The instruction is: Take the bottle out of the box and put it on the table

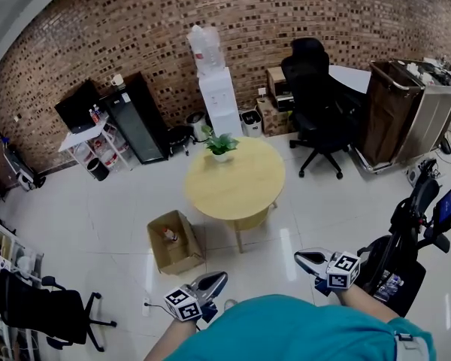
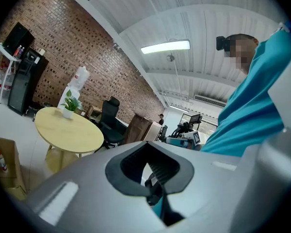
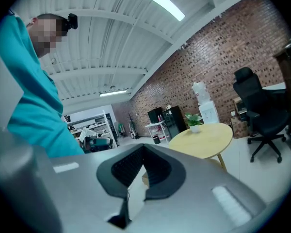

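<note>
- Cardboard box (image 1: 174, 253) is sitting open-topped on the floor (image 1: 120, 216), just beside the round wooden bench (image 1: 237, 183), on its near-left side.
- Bottle (image 1: 169, 235) is standing inside the box, near the far wall. It is pale with a red top and nothing is gripping it.
- Bench is carrying a potted plant (image 1: 221, 146) at its far edge.
- Left hand-held gripper (image 1: 216, 279) is hanging level in front of the person's torso, well apart from the box. Its jaws are closed and nothing is between them.
- Right hand-held gripper (image 1: 304, 259) is also pointing level, with its jaws fully together and holding nothing. It is well apart from the bench.
- Water dispenser (image 1: 218, 100) is standing against the brick wall behind the bench, carrying a jug (image 1: 205, 47) on top.
- Small dark bin (image 1: 98, 169) is sitting by the white shelf rack (image 1: 90, 145) at the left.
</note>
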{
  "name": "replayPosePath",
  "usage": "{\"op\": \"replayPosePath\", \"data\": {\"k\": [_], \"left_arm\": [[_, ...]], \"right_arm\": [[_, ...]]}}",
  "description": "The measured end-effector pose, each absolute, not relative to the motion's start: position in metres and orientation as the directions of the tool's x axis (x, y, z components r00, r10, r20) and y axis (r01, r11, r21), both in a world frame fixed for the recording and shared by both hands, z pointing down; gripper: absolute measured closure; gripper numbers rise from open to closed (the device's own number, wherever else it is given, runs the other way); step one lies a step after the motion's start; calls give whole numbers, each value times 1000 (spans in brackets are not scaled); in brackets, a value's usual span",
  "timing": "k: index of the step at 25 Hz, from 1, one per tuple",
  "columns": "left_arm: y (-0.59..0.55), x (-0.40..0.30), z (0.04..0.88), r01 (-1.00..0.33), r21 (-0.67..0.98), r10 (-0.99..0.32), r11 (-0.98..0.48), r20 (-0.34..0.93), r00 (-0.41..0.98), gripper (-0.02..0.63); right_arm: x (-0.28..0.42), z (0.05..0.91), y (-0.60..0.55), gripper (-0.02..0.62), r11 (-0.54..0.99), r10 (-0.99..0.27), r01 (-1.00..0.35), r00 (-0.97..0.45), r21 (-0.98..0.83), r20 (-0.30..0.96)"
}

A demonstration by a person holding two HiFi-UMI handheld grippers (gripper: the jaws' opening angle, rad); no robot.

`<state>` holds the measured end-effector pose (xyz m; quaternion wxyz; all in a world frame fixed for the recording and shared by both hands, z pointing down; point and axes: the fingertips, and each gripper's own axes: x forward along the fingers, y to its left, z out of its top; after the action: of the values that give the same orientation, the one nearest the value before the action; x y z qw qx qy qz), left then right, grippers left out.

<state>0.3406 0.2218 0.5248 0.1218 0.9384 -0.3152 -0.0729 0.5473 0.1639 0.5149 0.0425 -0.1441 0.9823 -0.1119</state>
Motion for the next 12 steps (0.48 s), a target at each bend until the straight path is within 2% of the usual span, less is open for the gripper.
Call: {"op": "replayPosePath", "data": {"k": [6,12], "left_arm": [[183,270,525,-528,287,-574,-799,-107,812,607],[154,185,515,-501,255,-538,-827,-101,837,607]], "right_arm": [[477,503,130,594,916,-335,-314,-941,-250,-44],[409,484,102,594,886,-402,-377,-914,-270,-45]]}}
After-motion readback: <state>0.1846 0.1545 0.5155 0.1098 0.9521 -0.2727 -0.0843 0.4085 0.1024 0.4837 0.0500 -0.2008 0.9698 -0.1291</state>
